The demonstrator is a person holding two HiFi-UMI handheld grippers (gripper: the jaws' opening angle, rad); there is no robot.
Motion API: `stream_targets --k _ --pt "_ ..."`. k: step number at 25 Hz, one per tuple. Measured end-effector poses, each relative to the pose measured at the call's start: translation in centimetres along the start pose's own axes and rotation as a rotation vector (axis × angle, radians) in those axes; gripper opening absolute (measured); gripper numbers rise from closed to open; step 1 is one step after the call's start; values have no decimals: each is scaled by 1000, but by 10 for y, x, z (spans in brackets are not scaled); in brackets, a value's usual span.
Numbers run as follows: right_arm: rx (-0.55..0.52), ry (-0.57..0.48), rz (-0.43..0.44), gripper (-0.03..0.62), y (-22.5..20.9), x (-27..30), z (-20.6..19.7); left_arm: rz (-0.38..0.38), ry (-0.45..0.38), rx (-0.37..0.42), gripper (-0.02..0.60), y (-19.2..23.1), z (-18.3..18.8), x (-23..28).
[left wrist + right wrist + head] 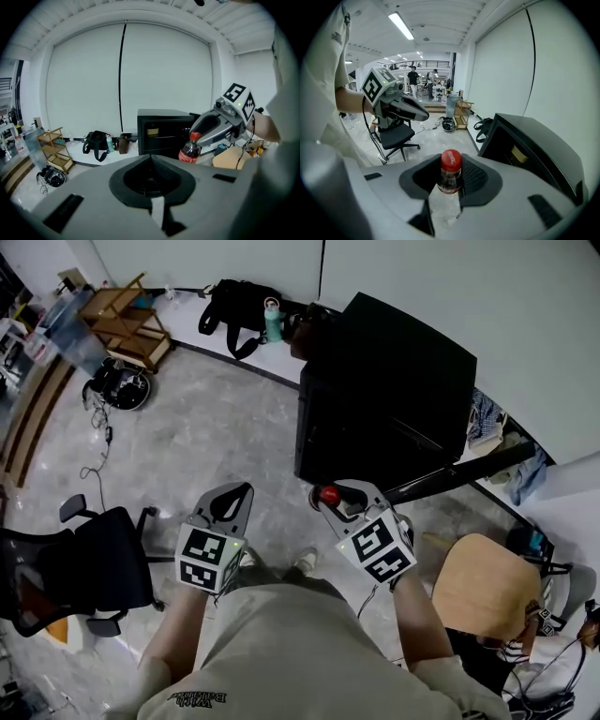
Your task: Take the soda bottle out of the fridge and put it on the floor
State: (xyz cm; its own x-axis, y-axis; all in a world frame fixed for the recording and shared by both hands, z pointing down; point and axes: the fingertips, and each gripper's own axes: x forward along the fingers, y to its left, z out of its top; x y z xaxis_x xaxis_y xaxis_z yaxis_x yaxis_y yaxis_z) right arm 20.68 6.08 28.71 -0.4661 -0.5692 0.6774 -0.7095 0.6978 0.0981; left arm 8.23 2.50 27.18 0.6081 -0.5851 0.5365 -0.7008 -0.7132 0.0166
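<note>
A soda bottle with a red cap and dark drink stands upright between the jaws of my right gripper, which is shut on its neck. In the head view only the bottle's cap shows, just in front of the black mini fridge. The left gripper view shows the bottle hanging from the right gripper beside the fridge. My left gripper is held to the left of the right one, shut with nothing in it. The fridge's door appears swung open to the right.
A black office chair stands at the left and a wooden chair seat at the right. By the far wall are a wooden shelf, a black bag and a green flask. Cables trail over the grey floor.
</note>
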Motion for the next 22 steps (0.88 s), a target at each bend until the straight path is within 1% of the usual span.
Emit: stream_targets --k 6,10,13,17,20,22 --pt "-27 16 35 112 23 27 21 41 -3 -10 8 32 -15 -20" --pt "-35 39 53 112 38 52 34 23 0 -25 8 51 -28 -30" --pt "-42 59 64 112 48 72 43 26 3 -26 6 69 -37 -34" --pt "-48 87 68 112 60 101 52 37 18 -12 7 94 -51 -36" --pt "-49 97 79 112 67 126 55 26 40 16 6 109 -66 -32" --pt "-57 113 81 112 71 142 56 17 57 17 7 119 -75 -30"
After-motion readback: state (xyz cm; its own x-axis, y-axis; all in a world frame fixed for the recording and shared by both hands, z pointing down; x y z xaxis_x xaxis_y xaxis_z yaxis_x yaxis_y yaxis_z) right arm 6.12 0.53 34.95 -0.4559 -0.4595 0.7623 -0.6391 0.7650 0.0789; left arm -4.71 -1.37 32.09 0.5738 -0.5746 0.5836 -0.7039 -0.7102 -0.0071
